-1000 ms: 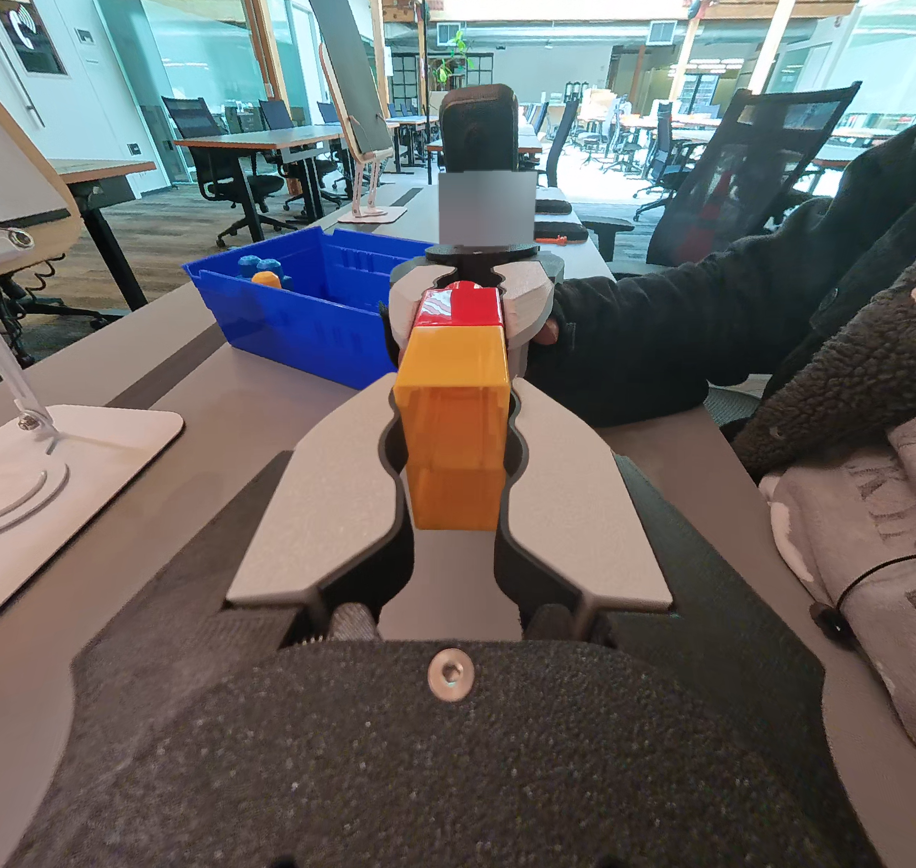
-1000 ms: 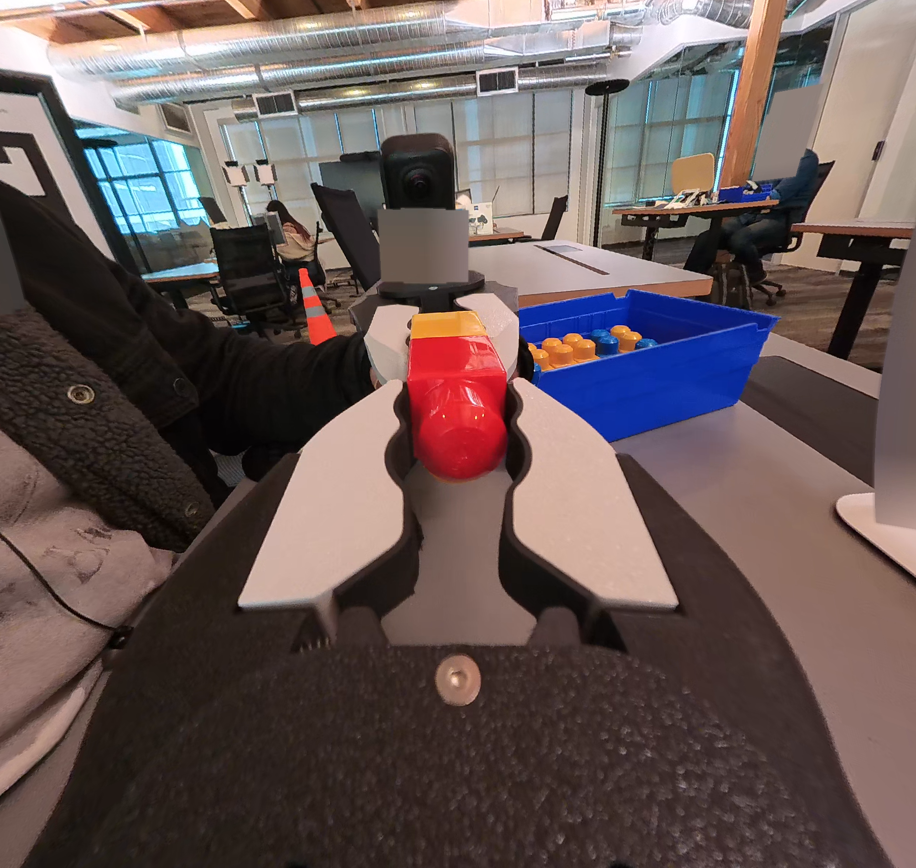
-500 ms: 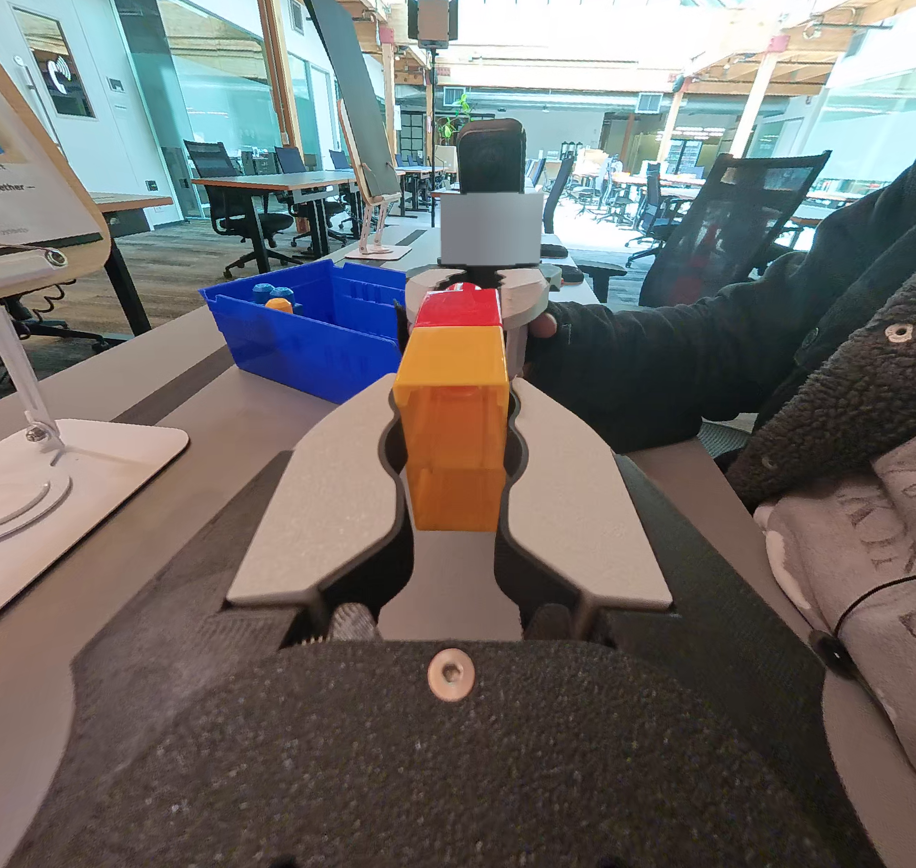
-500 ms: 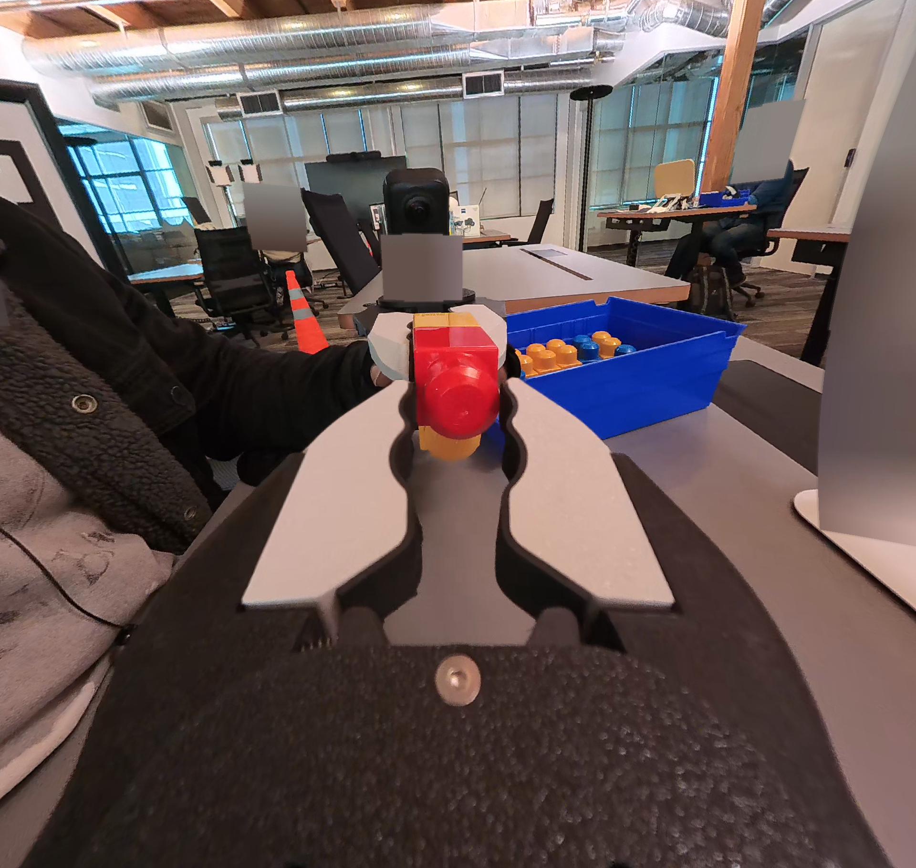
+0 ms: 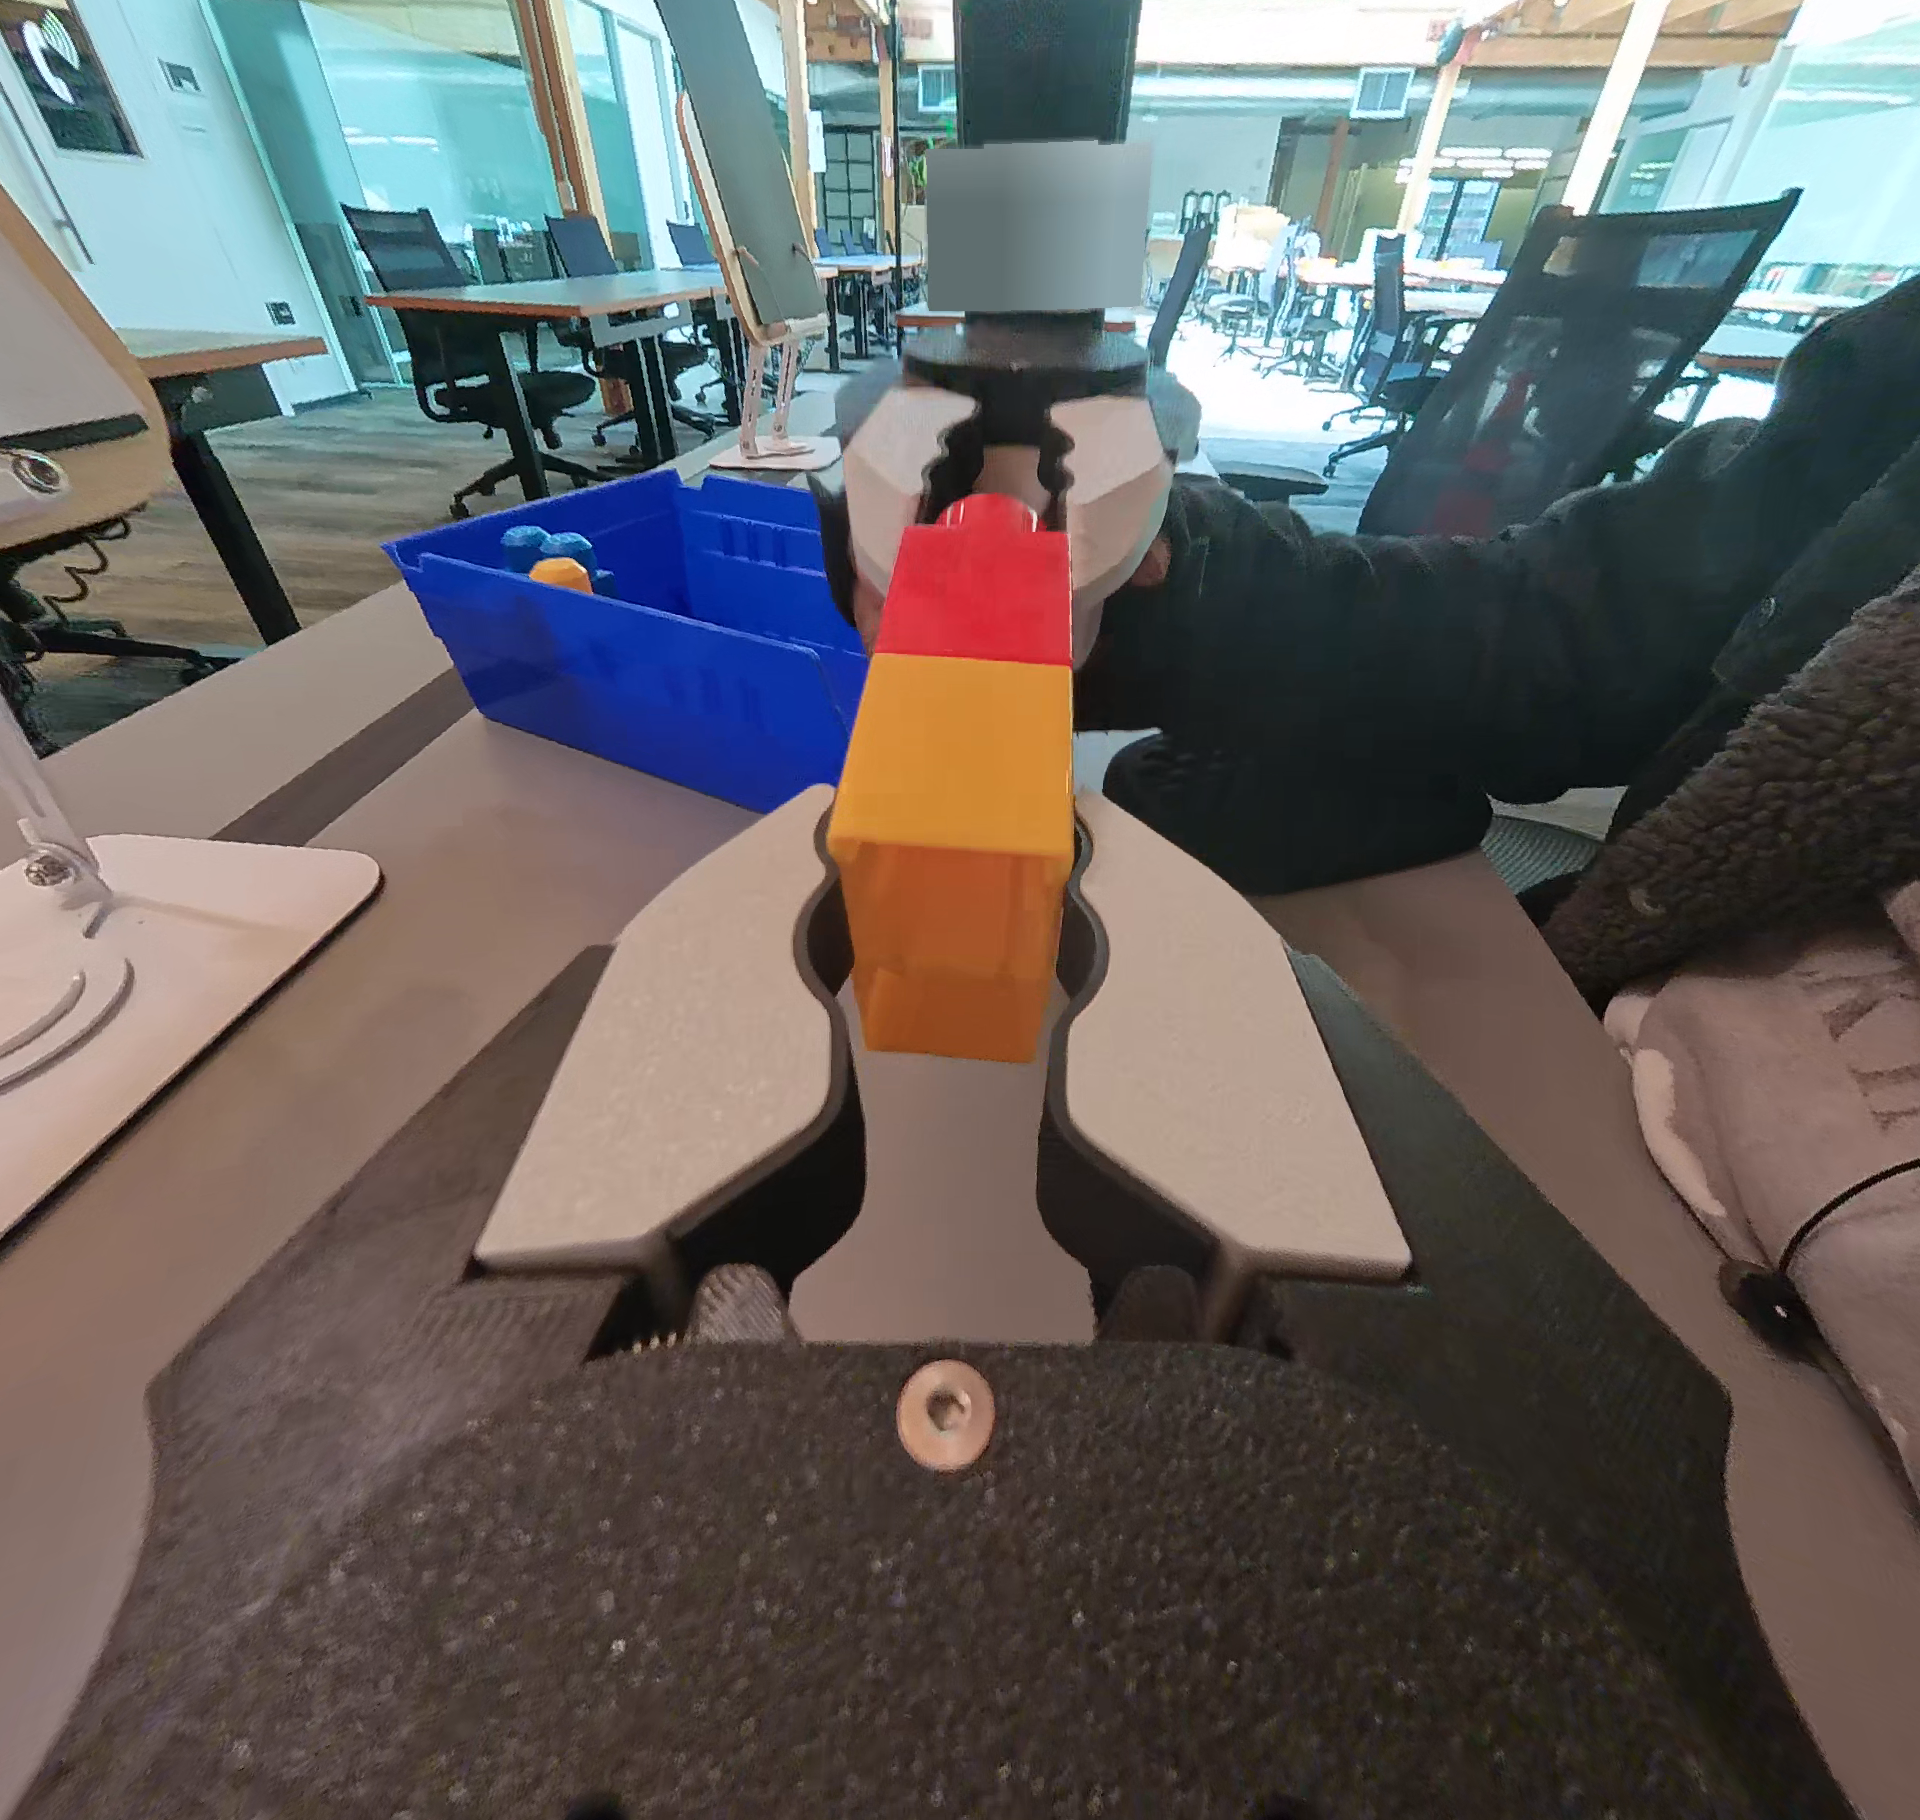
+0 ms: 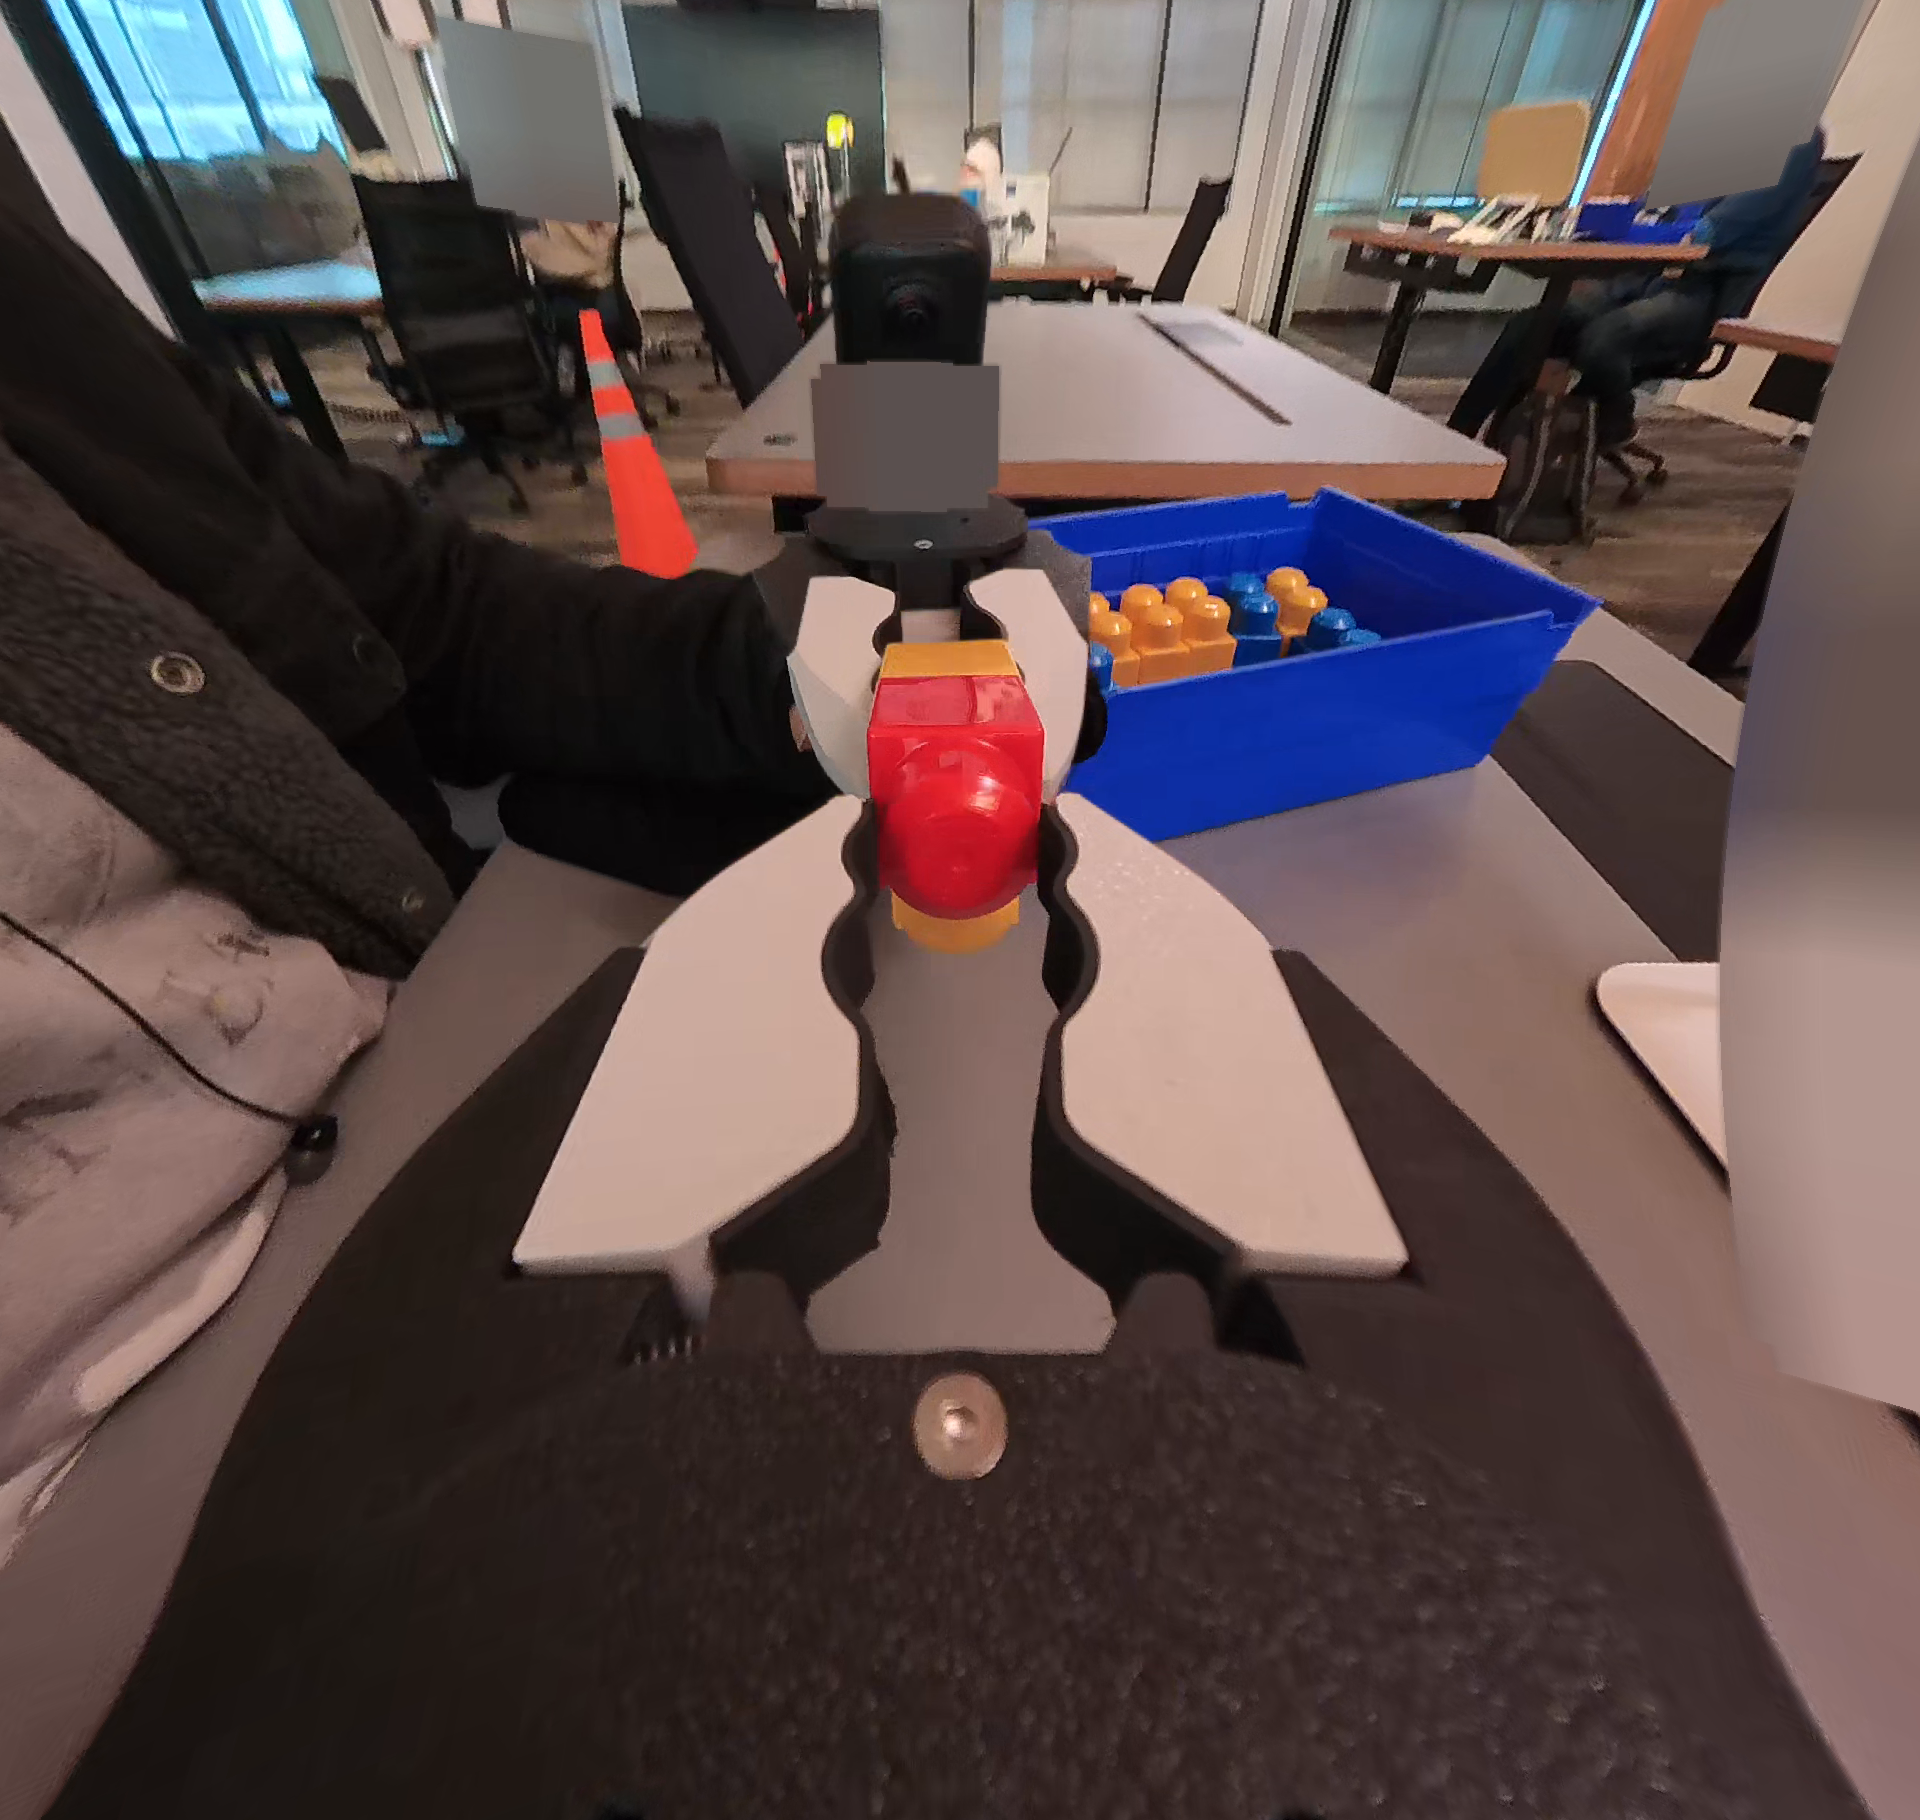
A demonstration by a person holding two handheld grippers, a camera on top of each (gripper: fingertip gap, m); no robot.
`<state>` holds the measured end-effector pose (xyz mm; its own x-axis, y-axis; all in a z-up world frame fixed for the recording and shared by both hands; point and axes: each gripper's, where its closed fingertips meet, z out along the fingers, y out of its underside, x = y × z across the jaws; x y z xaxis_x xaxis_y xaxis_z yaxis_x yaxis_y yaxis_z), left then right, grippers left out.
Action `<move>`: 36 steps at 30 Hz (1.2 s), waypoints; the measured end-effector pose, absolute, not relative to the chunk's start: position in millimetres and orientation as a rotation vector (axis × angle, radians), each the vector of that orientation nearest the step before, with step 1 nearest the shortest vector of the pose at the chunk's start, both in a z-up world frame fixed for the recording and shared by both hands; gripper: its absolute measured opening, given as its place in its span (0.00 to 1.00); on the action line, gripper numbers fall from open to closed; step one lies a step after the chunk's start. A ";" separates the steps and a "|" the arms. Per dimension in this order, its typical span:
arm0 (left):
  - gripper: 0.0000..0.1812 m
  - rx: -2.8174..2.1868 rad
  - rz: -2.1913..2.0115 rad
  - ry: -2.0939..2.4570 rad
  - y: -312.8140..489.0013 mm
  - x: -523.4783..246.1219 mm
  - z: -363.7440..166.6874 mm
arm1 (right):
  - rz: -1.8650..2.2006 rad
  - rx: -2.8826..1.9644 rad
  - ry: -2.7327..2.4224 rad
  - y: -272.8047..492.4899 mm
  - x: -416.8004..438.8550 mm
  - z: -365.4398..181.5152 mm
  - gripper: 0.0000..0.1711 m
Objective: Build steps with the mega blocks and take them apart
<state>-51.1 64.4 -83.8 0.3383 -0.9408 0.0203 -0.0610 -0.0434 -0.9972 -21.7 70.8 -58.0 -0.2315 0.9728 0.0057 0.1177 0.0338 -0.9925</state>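
Blocks fill the centre of both frames: the left tool (image 5: 951, 897) is clamped on the orange block (image 5: 951, 835), with the red block (image 5: 977, 591) stuck to its far end. Facing it, the right tool (image 6: 956, 835) stands parted around the red block's stud, apparently not gripping. At upper left of the left view, a blue bin (image 5: 644, 669) rests on the table (image 5: 499, 866).

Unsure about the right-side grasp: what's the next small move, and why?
Probably ease the right gripper forward a little. Its jaws flank only the stud end of the red block, while the left gripper clamps the orange block. The two blocks sit joined, so a deeper hold should suit either pressing or pulling.
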 end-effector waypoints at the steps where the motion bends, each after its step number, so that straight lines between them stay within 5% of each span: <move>1: 0.21 -1.435 -0.933 0.991 64.4 -49.9 -86.1 | 1.284 -1.171 -1.506 70.9 -20.7 -57.9 0.17; 24: 0.20 -1.687 -0.665 1.147 77.7 -42.6 -144.9 | 0.746 -1.419 -2.122 85.3 -13.4 -67.7 0.17; 36: 0.19 -1.663 -0.657 1.102 81.3 -45.3 -137.3 | 0.291 -1.744 -2.051 188.6 72.0 -31.4 0.17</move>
